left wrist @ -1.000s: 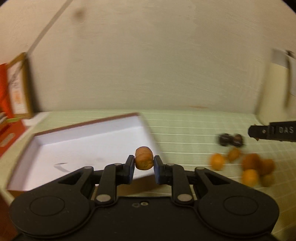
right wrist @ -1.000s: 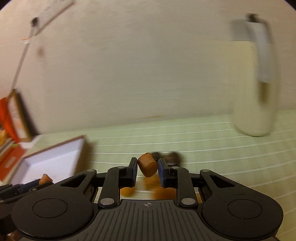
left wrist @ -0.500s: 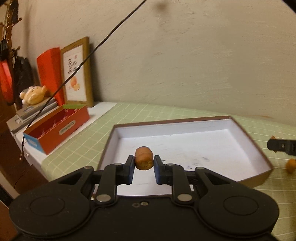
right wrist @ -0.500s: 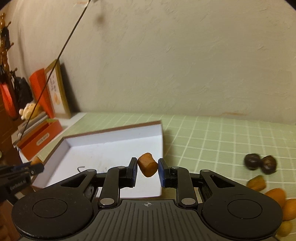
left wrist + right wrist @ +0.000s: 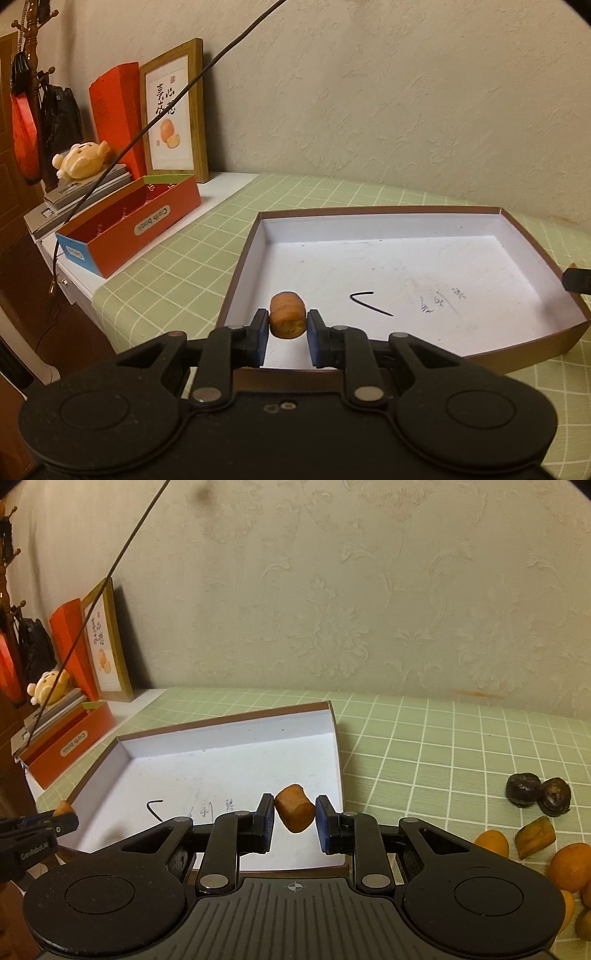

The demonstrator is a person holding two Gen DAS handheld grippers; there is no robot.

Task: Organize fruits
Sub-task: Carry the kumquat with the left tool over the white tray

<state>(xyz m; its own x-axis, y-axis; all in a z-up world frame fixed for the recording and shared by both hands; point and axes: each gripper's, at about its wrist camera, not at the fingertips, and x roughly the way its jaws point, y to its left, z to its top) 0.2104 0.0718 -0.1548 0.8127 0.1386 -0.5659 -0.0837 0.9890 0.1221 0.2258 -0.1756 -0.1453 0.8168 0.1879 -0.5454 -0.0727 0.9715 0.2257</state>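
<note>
Fruit chunks, orange: one clamped in my left hand-held gripper (image 5: 284,334), one (image 5: 294,808) in my right hand-held gripper (image 5: 294,825). Both hang over the white box's (image 5: 424,218) near edge; box floor lies directly ahead and below.

Two wrist views, shared white tray (image 5: 436,218)

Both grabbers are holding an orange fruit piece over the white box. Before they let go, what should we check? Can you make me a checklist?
1. Left gripper holds its orange fruit piece firmly: ok, jaws shut on it.
2. Right gripper holds its orange fruit piece: ok, though it sits tilted.
3. Both pieces are over the white box: ok.
4. Box floor is free where they would land: ok, only pen marks there.
5. Grippers are apart from each other: ok.
6. How high the pieces hang above the floor: cannot tell.
</note>
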